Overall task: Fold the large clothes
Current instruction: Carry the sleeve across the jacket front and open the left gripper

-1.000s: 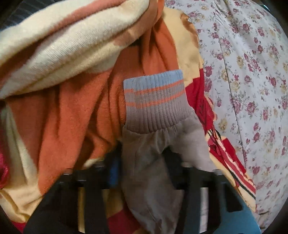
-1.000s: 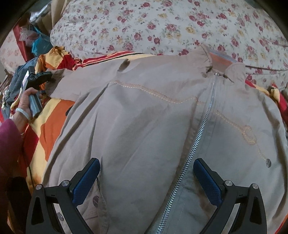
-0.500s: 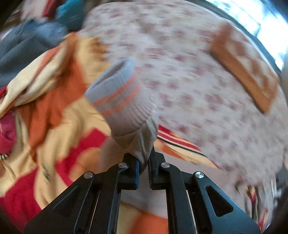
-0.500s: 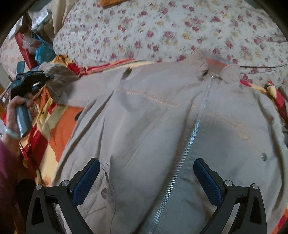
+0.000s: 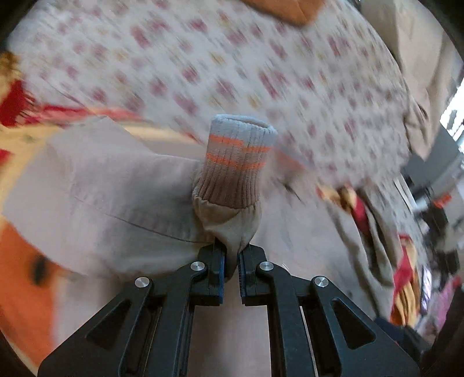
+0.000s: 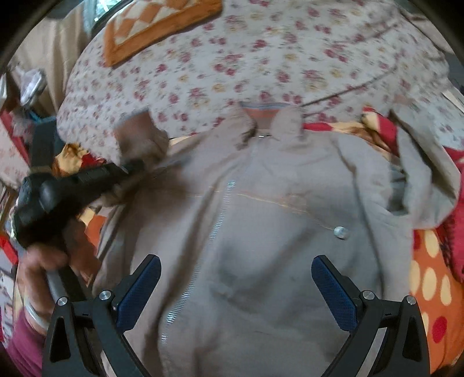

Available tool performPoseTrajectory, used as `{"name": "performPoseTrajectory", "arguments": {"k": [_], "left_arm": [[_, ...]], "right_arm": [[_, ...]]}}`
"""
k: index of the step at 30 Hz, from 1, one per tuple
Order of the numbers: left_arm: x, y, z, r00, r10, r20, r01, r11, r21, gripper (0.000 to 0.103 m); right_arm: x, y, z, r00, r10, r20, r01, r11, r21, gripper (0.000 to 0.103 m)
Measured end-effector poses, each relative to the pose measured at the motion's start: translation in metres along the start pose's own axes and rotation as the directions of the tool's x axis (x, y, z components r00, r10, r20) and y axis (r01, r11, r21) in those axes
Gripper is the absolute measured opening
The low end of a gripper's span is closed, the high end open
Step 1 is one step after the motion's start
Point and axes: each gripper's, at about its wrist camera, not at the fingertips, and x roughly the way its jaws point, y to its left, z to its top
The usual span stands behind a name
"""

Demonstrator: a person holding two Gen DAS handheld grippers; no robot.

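A large beige zip jacket lies face up on the bed, collar at the far side, zipper down the middle. My left gripper is shut on the jacket's sleeve just below its ribbed cuff with orange stripes, holding it up over the jacket body. The left gripper also shows in the right wrist view, at the jacket's left shoulder. My right gripper is open and empty, hovering over the jacket's lower front. The other sleeve lies crumpled at the right.
A floral quilt lies behind the jacket, with an orange checked cushion on it. An orange, red and cream blanket lies under the jacket. Clutter stands at the far left. The left wrist view is motion blurred.
My left gripper closed on the sleeve, lifted it off the blanket and carried it rightward over the jacket's shoulder. My right gripper stayed open, its view shifting slightly right.
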Motion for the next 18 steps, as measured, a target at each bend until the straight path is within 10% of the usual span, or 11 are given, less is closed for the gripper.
{"name": "performPoseTrajectory", "arguments": {"k": [2,6,14,18], "left_arm": [[0.015,-0.01,-0.012,0.999,0.02,-0.032,-0.02,0.999,0.028,0.01],[0.016,-0.017,-0.021,0.993,-0.016,-0.114,0.027,0.995,0.094,0.062],[-0.072,0.025,-0.021,0.976,0.214,0.041,-0.218,0.957,0.19,0.062],[-0.082,0.077,-0.025,0.902,0.418,0.105,-0.428,0.897,0.108,0.062]], "right_arm": [[0.0,-0.008,0.0,1.0,0.005,-0.008,-0.005,1.0,0.031,0.103],[0.002,-0.018,0.006,0.999,0.034,-0.027,-0.032,0.997,0.064,0.103],[0.026,-0.004,0.032,0.993,0.1,-0.062,-0.1,0.995,0.004,0.103],[0.055,0.01,0.053,0.991,0.105,-0.079,-0.106,0.994,-0.004,0.103]]}}
